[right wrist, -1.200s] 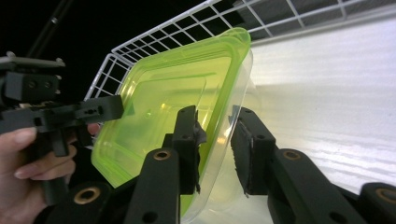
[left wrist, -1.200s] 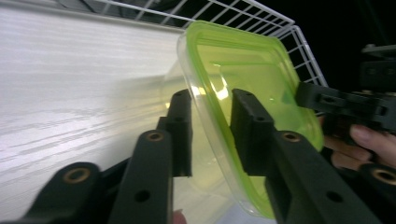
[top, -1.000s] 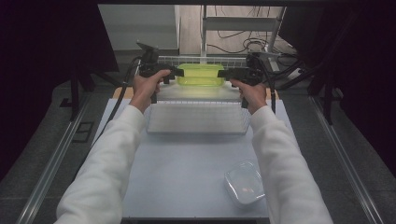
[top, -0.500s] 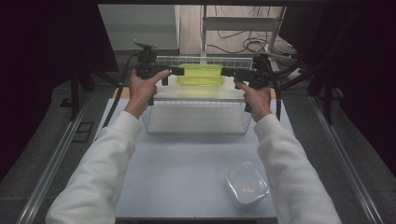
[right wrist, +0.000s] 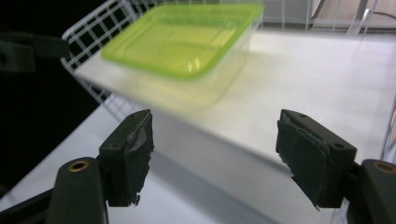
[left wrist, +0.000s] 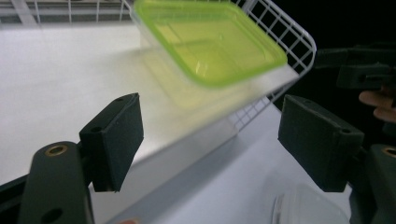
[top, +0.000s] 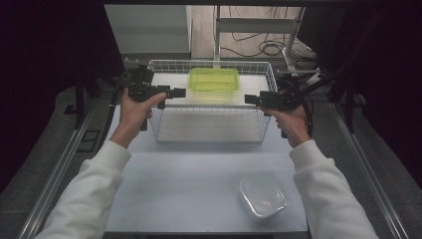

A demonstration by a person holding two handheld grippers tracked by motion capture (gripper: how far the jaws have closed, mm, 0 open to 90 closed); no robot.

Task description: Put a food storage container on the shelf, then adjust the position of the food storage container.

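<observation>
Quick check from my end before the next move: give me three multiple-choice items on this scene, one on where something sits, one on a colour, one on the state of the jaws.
1. Where is the green-lidded container?
A. On the shelf inside the wire basket
B. On the table's near right corner
C. Held by the left gripper

2. What colour is that container's lid?
A. Red
B. Lime green
C. Black

3. How do the jaws of the left gripper and the right gripper stand?
A. Both shut on the container
B. One open, one shut
C. Both open, holding nothing

Answers:
1 A: the high view shows it on the white shelf within the wire walls, while the clear container sits at the near right.
2 B: the lid reads bright lime green in all three views.
3 C: each gripper view shows a wide gap between its pads with nothing in it.
</observation>
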